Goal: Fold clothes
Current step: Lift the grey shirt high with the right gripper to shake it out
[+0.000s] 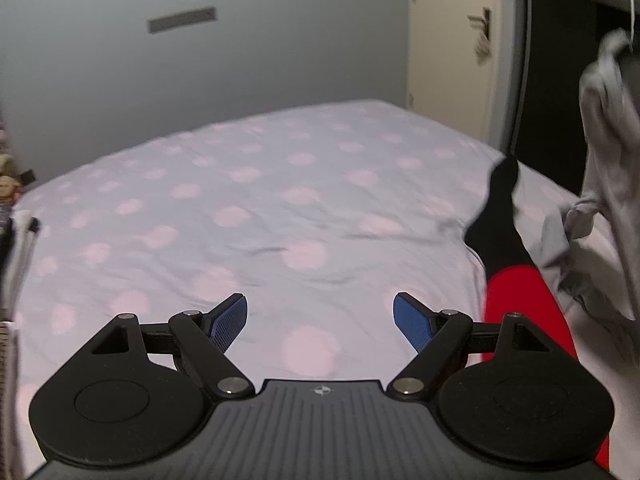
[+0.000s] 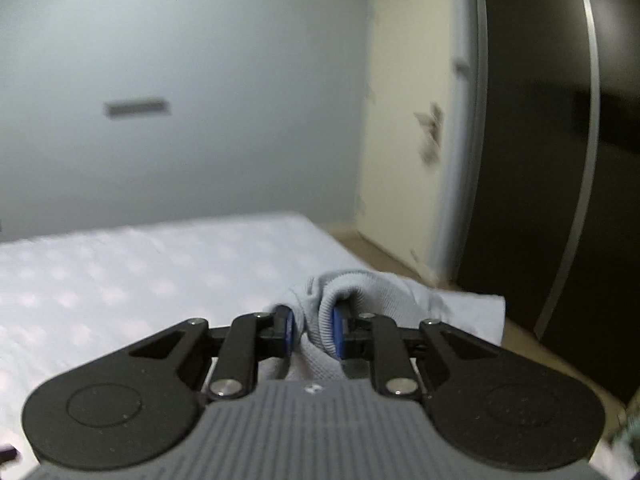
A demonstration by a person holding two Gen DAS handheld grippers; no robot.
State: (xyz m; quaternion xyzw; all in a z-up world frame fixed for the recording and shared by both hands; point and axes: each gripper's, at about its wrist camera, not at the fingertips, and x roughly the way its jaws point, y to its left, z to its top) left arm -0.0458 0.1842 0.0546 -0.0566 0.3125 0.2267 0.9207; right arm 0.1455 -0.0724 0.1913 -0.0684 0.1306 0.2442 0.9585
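Jaws of the left gripper (image 1: 320, 322) stand wide apart with nothing between the blue pads (image 1: 230, 320). Just beyond and below them lies the bed (image 1: 256, 200), its pale sheet dotted with pink and lightly creased. To the right of the jaws a red and black garment (image 1: 516, 272) lies stretched across the sheet, red end nearest, black end tapering away toward the far corner of the bed. Right of that, a grey cloth (image 1: 608, 152) hangs from above at the edge of the left wrist view, its lower folds reaching down to the sheet beside the red piece. It is blurred, so what kind of garment it is cannot be told. Far ahead of the jaws is a grey wall (image 1: 200, 60) with a dark slot (image 1: 182, 19), and to the far right a cream door (image 1: 452, 52) beside a dark wardrobe (image 1: 560, 80).

Jaws of the right gripper (image 2: 311, 330) are clenched on the grey cloth (image 2: 368, 296): a ribbed hem bunches between the pads and bulges over the right one, and more fabric trails off to the right of the jaws. Left of and beyond them the bed (image 2: 120, 272) runs back to the wall (image 2: 180, 60), which carries the slot (image 2: 138, 108). Far right stand the door (image 2: 408, 140) and the wardrobe (image 2: 540, 160).
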